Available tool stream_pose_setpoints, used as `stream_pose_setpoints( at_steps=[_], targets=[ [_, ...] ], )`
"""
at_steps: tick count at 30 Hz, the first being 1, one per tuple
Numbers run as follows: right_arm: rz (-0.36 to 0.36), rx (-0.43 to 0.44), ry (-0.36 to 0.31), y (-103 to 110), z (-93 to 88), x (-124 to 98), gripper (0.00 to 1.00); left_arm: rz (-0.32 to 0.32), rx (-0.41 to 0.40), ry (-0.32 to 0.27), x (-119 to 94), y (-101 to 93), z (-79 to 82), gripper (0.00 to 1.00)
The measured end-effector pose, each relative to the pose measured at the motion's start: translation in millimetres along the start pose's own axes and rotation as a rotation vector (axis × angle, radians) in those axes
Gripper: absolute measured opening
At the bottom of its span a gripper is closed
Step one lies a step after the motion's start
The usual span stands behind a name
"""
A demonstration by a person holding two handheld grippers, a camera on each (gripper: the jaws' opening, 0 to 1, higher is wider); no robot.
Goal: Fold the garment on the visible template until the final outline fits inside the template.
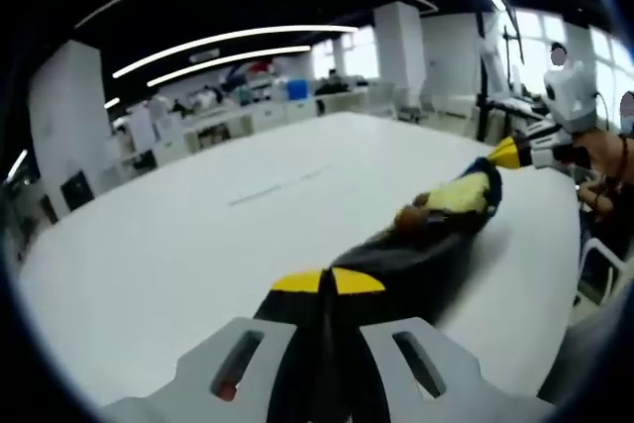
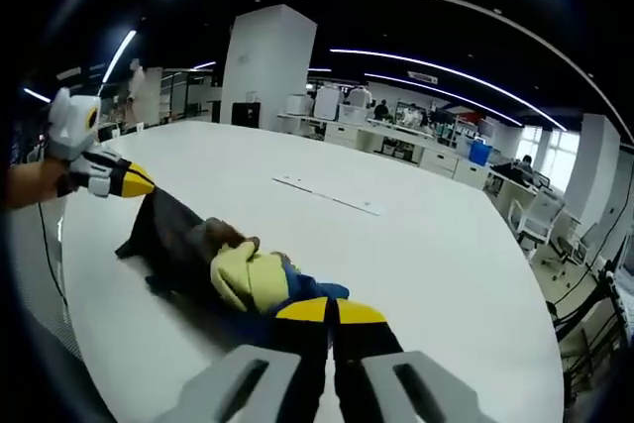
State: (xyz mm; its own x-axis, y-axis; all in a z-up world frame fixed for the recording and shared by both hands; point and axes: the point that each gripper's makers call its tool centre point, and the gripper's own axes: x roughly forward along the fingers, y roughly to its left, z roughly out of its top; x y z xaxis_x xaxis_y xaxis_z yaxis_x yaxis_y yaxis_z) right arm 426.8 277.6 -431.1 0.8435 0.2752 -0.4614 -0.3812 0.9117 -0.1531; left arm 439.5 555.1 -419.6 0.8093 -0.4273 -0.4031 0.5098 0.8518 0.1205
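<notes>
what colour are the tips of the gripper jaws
Yellow tips on grey jaws, seen best on the right gripper in the right gripper view.

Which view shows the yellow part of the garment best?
The right gripper view: the yellow part lies close to the camera, just beyond the right gripper, large and clear on the dark garment. In the left gripper view the yellow part sits at the garment's far end, smaller and blurred.
</notes>
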Motion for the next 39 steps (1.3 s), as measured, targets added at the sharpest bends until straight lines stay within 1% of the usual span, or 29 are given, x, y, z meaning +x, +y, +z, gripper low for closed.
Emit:
stream_pose_setpoints(
  at_steps=[2,4,8,15,17,20,23,26,32,35,38,39],
  targets=[
    [-0.005,0.009,0.003,-4,-1.0,0,0.00,0.019,0.000,-0.004,-3,8.8,0.8,0.00],
    [-0.008,0.019,0.012,-7,-3.8,0,0.00,0.029,0.001,-0.001,-6,13.6,-0.1,0.00],
    [-0.012,0.043,0.026,-13,-10.1,0,0.00,0.060,-0.003,0.009,-12,27.0,-4.4,0.00],
    [-0.003,0.088,0.036,-20,-16.1,2,0.00,0.137,-0.029,0.026,-24,57.2,-12.6,0.00],
    [0.000,0.103,0.037,-21,-17.3,3,0.00,0.159,-0.038,0.033,-27,64.7,-16.8,0.00],
    [0.005,0.139,0.042,-22,-21.0,4,0.00,0.179,-0.052,0.066,-29,73.1,-29.6,0.00],
    [0.004,0.170,0.052,-23,-26.2,4,0.00,0.189,-0.057,0.095,-30,75.6,-40.5,0.00],
    [0.004,0.197,0.068,-23,-33.4,4,0.00,0.191,-0.067,0.108,-30,75.8,-47.6,0.00],
    [0.022,0.254,0.102,-14,-51.2,1,0.00,0.189,-0.070,0.149,-30,72.4,-61.8,0.00],
    [0.043,0.292,0.114,-7,-59.3,0,0.00,0.179,-0.074,0.163,-29,68.8,-68.6,0.00],
    [0.035,0.351,0.140,-5,-70.1,-2,0.00,0.164,-0.076,0.177,-29,63.2,-75.9,0.00],
    [0.027,0.367,0.147,-5,-72.8,-3,0.00,0.172,-0.076,0.195,-29,63.0,-79.7,0.00]
  ],
)
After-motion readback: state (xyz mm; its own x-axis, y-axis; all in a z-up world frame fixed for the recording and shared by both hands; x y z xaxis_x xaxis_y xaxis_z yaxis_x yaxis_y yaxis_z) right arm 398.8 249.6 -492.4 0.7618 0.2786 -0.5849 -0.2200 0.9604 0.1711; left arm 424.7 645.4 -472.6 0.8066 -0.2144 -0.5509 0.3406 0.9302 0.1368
